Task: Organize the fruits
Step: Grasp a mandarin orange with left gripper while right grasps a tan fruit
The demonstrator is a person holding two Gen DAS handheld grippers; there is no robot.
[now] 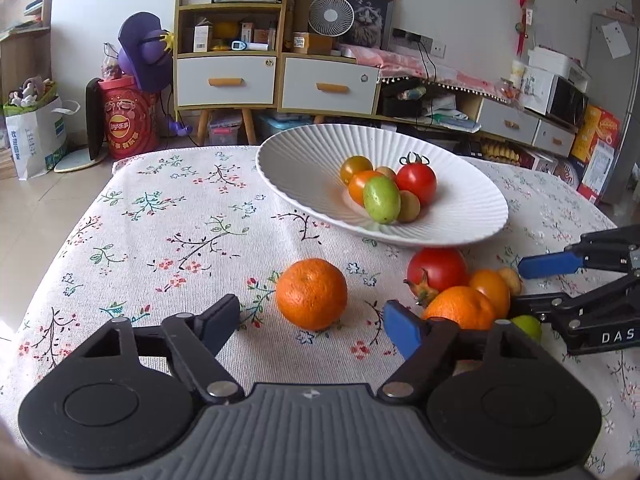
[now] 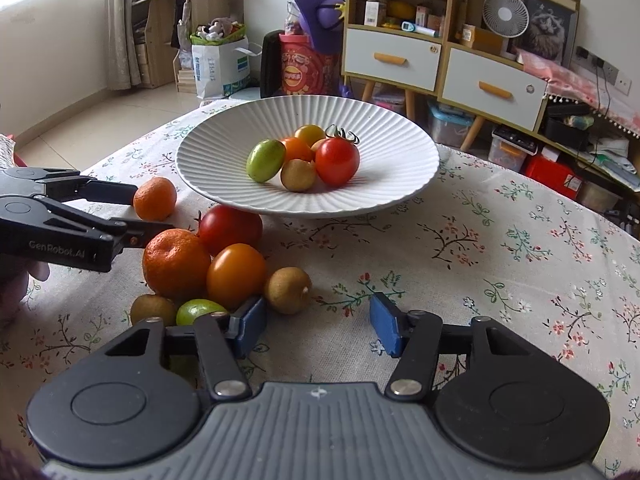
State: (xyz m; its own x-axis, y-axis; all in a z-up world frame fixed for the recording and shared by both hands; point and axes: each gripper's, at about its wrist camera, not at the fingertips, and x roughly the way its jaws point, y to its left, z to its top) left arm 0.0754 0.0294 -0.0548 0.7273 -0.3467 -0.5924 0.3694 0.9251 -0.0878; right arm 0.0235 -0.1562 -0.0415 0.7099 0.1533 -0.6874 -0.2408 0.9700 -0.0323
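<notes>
Fruits on the worktop [image 1: 168, 216] beside the white plate [image 2: 392, 184], lone mandarin [image 1: 311, 299] between the spread left tongs [image 1: 312, 326], held low and level, right tongs [image 2: 318, 326] also spread (empty), low beside the fruit cluster [image 2: 224, 264], more fruit on the plate.

lime [image 1: 529, 326] half behind left tool, right tool [image 1: 532, 284] cut off at edge
</notes>
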